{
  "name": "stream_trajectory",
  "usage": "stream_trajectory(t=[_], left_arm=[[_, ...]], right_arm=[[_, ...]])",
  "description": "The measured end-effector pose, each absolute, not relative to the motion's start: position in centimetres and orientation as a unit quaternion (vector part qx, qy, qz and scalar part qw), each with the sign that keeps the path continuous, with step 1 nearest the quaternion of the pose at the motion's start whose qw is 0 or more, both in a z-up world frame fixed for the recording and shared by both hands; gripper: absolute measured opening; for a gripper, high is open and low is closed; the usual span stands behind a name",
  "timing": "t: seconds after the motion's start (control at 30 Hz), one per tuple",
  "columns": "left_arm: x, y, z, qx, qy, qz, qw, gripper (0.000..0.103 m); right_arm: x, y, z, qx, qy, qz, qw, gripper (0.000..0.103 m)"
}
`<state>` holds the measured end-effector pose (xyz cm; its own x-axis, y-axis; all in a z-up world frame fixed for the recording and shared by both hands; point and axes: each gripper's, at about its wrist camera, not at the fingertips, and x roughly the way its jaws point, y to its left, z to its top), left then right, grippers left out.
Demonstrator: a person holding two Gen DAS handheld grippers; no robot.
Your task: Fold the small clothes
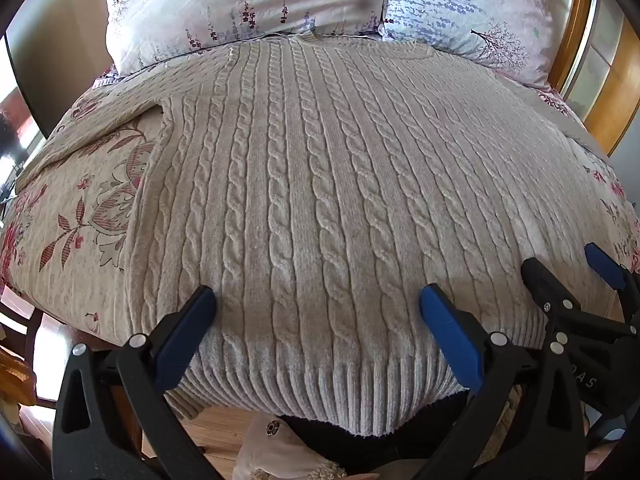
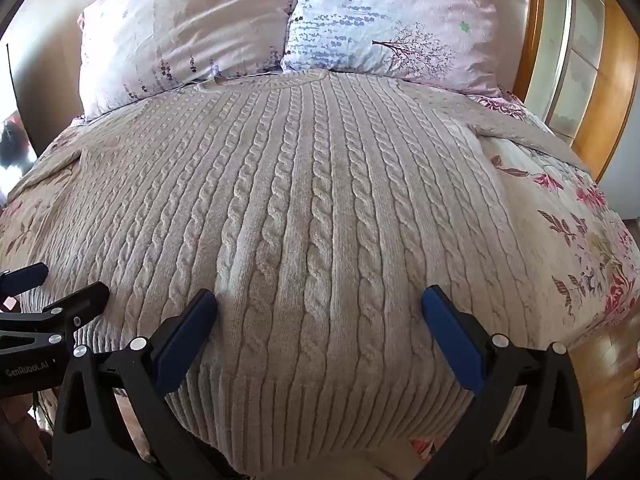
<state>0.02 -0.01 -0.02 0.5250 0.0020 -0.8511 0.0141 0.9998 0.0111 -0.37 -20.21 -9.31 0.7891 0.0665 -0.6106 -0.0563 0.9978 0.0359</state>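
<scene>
Sweater (image 1: 304, 184) is lying flat on the bed (image 1: 80, 208), collar at 12 o'clock toward the pillows (image 1: 224, 4), hem at 6. Left gripper (image 1: 318, 300) and right gripper (image 2: 320, 300) are hovering wide apart, holding nothing, probably for taking the hem.

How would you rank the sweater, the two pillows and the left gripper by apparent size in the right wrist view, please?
1. The sweater, by far the largest.
2. The left pillow and right pillow: they look alike, so no ranking between them.
3. The left gripper, smallest, but only partly in frame, so this is unsure.
</scene>
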Motion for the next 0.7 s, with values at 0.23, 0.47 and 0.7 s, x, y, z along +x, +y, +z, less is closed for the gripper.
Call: stream_trajectory(t=[0.23,0.47,0.7], left_arm=[[0.0,-0.03,0.03,0.007,0.484,-0.004,0.875,0.101],[0.03,-0.04,0.05,0.007,0.485,-0.004,0.875,0.101],[0.0,-0.02,0.02,0.007,0.484,-0.004,0.875,0.101]], right_arm=[[-0.37,-20.19,-9.28,0.006,0.323,0.033,0.946,0.102],[-0.42,-20.18,-9.31,0.007,0.323,0.033,0.946,0.102],[-0.39,-20.18,-9.33,0.007,0.324,0.032,0.946,0.102]])
